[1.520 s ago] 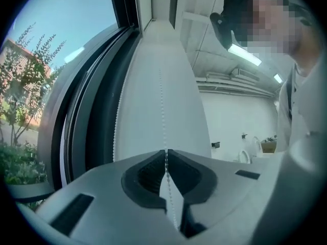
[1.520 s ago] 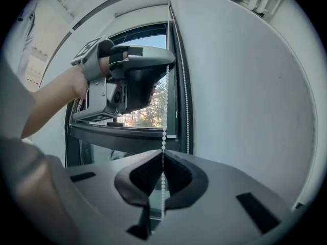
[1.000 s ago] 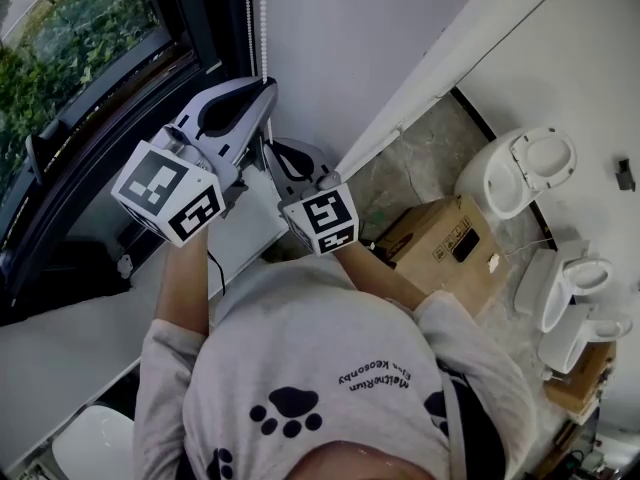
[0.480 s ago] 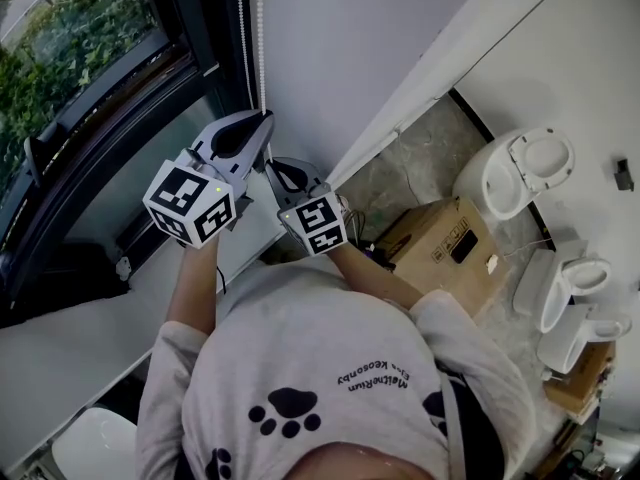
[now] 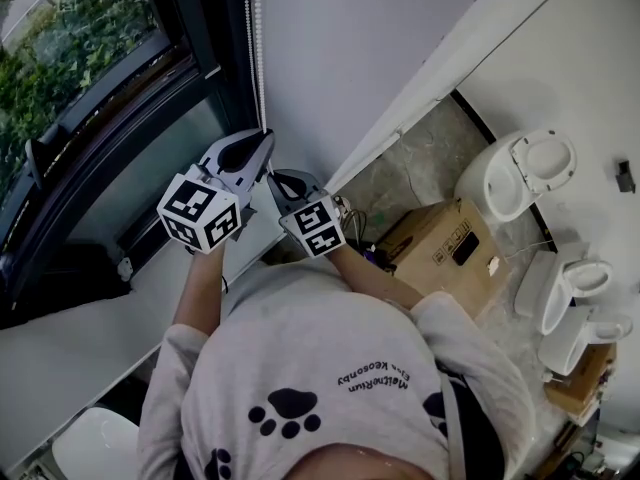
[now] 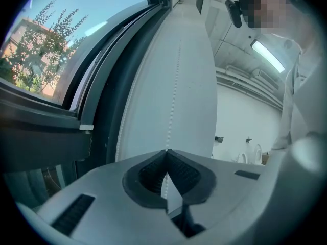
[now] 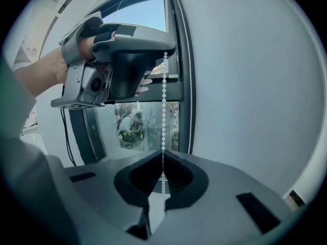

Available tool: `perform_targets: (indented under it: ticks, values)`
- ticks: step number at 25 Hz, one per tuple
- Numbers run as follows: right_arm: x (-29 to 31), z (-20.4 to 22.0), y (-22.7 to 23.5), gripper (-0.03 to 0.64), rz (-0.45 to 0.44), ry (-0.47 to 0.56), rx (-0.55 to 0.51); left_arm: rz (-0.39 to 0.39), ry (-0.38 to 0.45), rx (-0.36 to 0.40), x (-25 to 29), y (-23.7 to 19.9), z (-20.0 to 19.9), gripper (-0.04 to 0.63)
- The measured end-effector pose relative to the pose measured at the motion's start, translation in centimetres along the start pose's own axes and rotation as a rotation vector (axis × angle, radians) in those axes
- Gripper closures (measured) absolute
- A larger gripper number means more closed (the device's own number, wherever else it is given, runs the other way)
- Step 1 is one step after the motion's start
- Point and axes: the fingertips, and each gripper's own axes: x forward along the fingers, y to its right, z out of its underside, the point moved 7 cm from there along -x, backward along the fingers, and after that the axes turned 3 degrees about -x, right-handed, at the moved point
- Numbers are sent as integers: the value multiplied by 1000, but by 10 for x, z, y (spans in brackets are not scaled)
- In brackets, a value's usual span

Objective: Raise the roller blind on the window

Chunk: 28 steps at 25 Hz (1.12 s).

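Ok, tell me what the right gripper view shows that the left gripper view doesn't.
Only the right gripper view: the left gripper, higher up, shut on the bead chain. Only the left gripper view: the person from below and a ceiling light. Both: that chain pinched in the view's own shut jaws, the right gripper included, beside the window.

The bead chain (image 5: 262, 63) runs off the top edge of the head view, so its upper end is out of sight. Lower down it passes behind the left tongs (image 5: 266, 140) and right tongs (image 5: 273, 178), which hide its bottom loop. The print on the cardboard box (image 5: 440, 243) is too small to read. The person's (image 5: 320, 388) legs are cut off by the bottom edge. A white object (image 5: 95, 448) in the bottom left corner is cropped too far to identify.
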Motion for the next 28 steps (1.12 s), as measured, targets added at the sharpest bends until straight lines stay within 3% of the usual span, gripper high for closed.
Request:
perform_targets:
  ticks: [9, 12, 16, 22, 28]
  values:
    - [-1, -9, -4, 600, -25, 12, -21, 14, 3, -24, 2, -1, 7, 586]
    - [-13, -28, -2, 498, -24, 46, -31, 15, 6, -22, 2, -2, 7, 586]
    - [-42, -56, 6, 497, 2, 68, 10, 15, 15, -24, 0, -3, 7, 586]
    - [-93, -127, 15, 511, 42, 254, 32, 15, 23, -23, -3, -6, 7, 586]
    - [-100, -205, 17, 522, 37, 406, -22, 20, 31, -22, -5, -4, 8, 586]
